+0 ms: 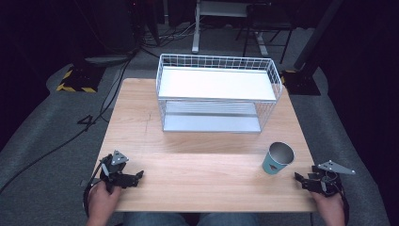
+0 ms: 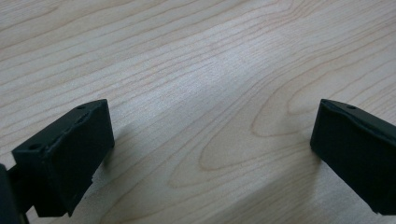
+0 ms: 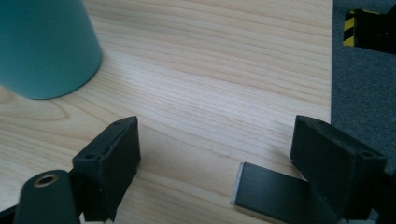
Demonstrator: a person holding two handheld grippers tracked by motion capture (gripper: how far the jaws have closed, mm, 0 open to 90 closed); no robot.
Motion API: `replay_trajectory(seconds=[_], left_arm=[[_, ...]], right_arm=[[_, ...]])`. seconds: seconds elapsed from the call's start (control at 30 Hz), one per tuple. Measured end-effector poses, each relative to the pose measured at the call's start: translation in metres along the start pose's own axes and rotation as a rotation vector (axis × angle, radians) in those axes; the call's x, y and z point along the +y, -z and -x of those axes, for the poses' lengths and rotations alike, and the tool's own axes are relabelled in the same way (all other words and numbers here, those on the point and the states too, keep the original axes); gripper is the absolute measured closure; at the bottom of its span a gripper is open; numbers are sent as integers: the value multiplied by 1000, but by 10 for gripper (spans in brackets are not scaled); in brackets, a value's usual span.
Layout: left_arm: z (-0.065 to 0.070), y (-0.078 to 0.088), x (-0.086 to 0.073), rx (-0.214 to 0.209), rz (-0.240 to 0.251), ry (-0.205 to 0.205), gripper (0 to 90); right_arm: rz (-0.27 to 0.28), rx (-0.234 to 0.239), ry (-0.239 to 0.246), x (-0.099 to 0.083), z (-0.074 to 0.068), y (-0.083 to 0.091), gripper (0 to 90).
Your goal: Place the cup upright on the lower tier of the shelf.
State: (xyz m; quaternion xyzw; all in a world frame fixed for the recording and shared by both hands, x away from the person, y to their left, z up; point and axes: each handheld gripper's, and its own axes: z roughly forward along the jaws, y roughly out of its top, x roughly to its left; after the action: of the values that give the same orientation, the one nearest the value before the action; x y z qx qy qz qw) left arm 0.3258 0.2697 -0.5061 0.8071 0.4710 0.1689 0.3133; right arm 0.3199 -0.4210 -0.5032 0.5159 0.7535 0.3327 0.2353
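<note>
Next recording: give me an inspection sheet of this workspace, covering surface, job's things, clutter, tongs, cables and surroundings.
Surface: light wooden table, bare around the things on it.
Job's things: teal cup, upright, open end up, near the right front corner.
Clutter: white two-tier wire rack at the back of the table, both shelves bare.
Tongs: left tongs open over bare wood at the front left; right tongs open at the front right edge, apart from the cup, nothing between the jaws.
Cables: black cables run across the floor left of the table.
Surroundings: grey carpet, a yellow-and-black striped base at the left, desk legs behind, dark background.
</note>
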Motion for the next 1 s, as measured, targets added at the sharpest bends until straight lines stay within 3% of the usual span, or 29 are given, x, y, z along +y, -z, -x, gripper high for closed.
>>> replay_trajectory(seconds=[0.33, 0.6, 0.83, 1.0], left_arm=[[0, -2, 3, 2, 1, 3, 0], [0, -3, 4, 5, -1, 9, 0], [1, -4, 4, 8, 5, 15, 0], [1, -4, 4, 8, 5, 15, 0]], right_arm=[[57, 41, 44, 7, -21, 17, 164], [82, 112, 97, 19, -50, 26, 162], [98, 149, 124, 26, -65, 25, 154], [123, 182, 107, 32, -77, 16, 147]])
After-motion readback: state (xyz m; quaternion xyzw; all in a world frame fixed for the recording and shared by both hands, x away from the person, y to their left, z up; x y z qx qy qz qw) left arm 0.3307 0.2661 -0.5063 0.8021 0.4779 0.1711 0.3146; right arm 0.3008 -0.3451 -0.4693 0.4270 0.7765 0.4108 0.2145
